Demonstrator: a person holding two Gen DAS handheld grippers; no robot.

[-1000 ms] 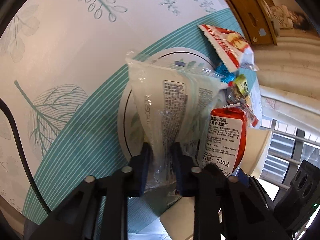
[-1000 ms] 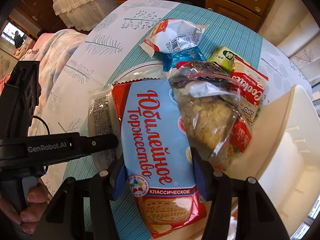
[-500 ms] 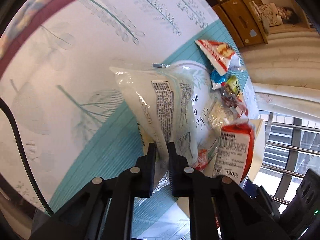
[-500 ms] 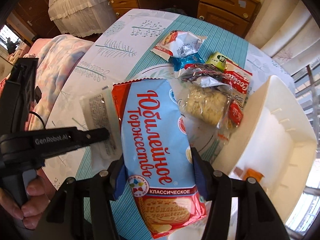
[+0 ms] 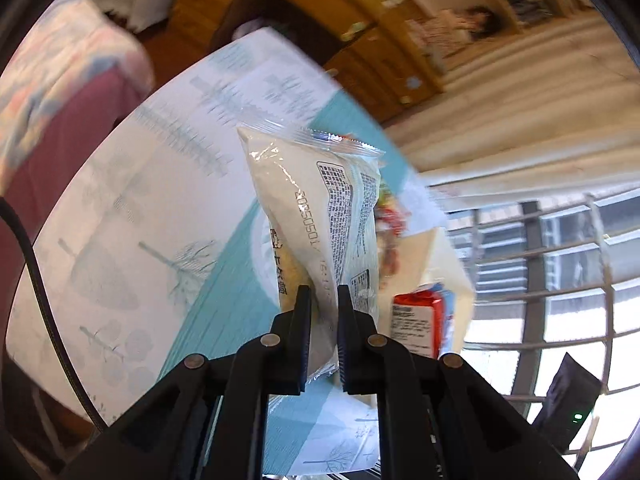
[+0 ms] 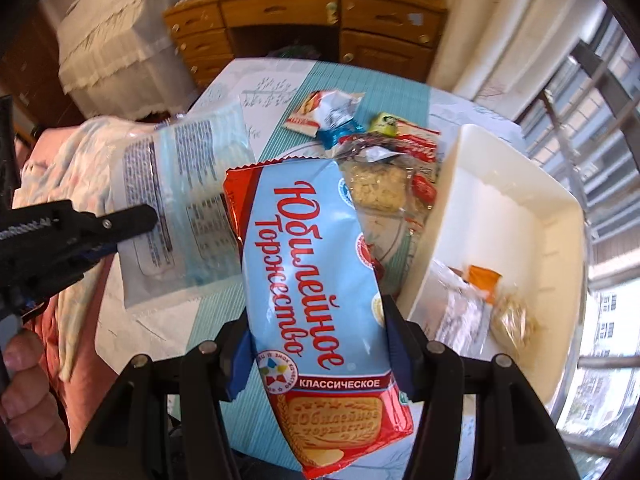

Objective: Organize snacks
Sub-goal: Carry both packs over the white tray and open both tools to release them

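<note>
Bedroom desk (image 6: 224, 320), leaf-print cloth; my left claw (image 5: 323, 300) pinches white packet (image 5: 320, 208); right claw (image 6: 316, 320) clamps blue biscuit pack (image 6: 316, 264), long axis forward; white bin (image 6: 500, 208) just right, nearer that claw.

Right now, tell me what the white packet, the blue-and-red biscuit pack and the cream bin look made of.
White printed snack packet: thin glossy plastic film, judging by its crinkles, glare and serrated clear seal.
Blue-and-red biscuit pack: printed plastic wrapper, apparently glossy, with a zigzag-cut end.
Cream rectangular bin: probably rigid moulded plastic; smooth walls, rounded rim.
</note>
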